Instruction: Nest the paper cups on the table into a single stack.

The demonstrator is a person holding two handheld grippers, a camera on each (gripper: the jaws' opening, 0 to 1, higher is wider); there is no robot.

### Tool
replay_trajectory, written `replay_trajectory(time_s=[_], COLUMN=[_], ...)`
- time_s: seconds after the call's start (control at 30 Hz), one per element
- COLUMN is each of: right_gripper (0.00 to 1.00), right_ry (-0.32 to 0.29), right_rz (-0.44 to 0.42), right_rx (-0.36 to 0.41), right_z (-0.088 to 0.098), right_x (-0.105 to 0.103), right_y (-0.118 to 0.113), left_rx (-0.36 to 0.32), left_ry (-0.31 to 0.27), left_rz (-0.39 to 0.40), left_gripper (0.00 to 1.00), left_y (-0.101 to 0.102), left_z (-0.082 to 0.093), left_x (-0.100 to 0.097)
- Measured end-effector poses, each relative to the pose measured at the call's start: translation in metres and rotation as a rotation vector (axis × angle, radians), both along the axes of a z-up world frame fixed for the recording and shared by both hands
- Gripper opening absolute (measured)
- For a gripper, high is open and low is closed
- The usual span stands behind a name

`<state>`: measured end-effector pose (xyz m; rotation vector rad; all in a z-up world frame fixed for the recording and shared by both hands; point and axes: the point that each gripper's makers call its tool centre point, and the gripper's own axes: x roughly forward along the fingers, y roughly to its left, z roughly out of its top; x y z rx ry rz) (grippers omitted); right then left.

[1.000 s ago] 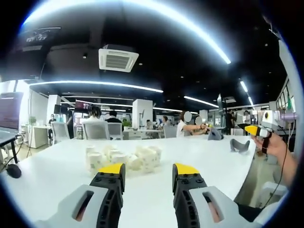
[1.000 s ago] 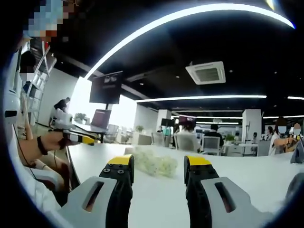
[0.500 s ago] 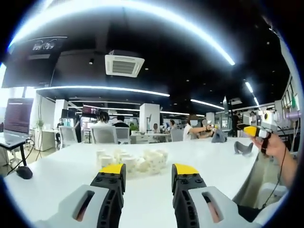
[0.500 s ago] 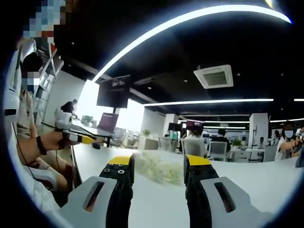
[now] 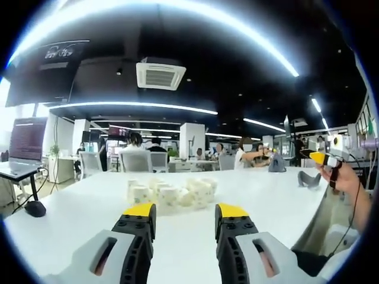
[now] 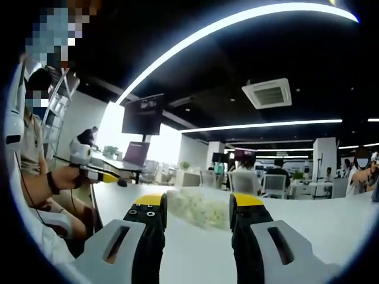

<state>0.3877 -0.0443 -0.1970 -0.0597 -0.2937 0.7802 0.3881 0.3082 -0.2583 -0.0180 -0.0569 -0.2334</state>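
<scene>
While the paper cups are sitting in a loose cluster on the white worktop, the left claw is hovering short of them with its yellow-tipped jaws spread wide and nothing between them. In the left gripper view the cluster is lying ahead of the claw, just beyond the jaw tips and reaching a little past the left jaw, clear of both jaws. The cups are white with a faint pattern; some are lying tilted against one another, and how many there are cannot be told.

In the right gripper view the same paper cups are appearing blurred as a pale heap ahead of the right claw, showing in the gap between its two jaw tips and further along the worktop. This claw too is standing wide open and gripping nothing.

Off to the right of the left claw, a hand is holding the other gripper near the worktop's edge. To the left of the right claw, a hand is holding the other gripper low over the worktop's near corner. Far to the left of the left claw a black mouse is resting on the worktop. Beyond the cups, people are sitting at desks in an office under long ceiling light strips.
</scene>
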Motion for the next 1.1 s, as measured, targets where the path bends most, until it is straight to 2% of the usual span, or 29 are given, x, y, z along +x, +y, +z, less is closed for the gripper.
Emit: replay_trajectory(time_s=[0.17,0.33,0.43,0.83,0.97,1.1], right_gripper=[0.44,0.44,0.44,0.47,0.47,0.47], right_ry=[0.0,-0.001,-0.006,-0.016,-0.017,-0.016], right_rz=[0.002,-0.006,-0.013,-0.021,-0.029,-0.032], right_rx=[-0.006,-0.006,-0.009,0.0,0.004,0.003], right_z=[-0.001,0.0,0.002,0.007,0.008,0.009], right_x=[0.0,-0.001,-0.002,-0.003,-0.002,-0.002], right_y=[-0.001,-0.004,-0.006,-0.012,-0.017,-0.018], left_rx=[-0.006,-0.01,0.018,0.048,0.045,0.075], left_ry=[0.005,0.012,0.01,0.038,0.048,0.077], left_rz=[-0.002,-0.031,-0.028,-0.012,-0.022,-0.023], left_gripper=[0.43,0.43,0.43,0.44,0.45,0.45], left_y=[0.001,-0.002,-0.002,0.026,0.029,0.027], left_z=[-0.002,-0.001,0.002,0.006,0.007,-0.001], left_x=[0.005,0.019,0.029,0.08,0.096,0.115])
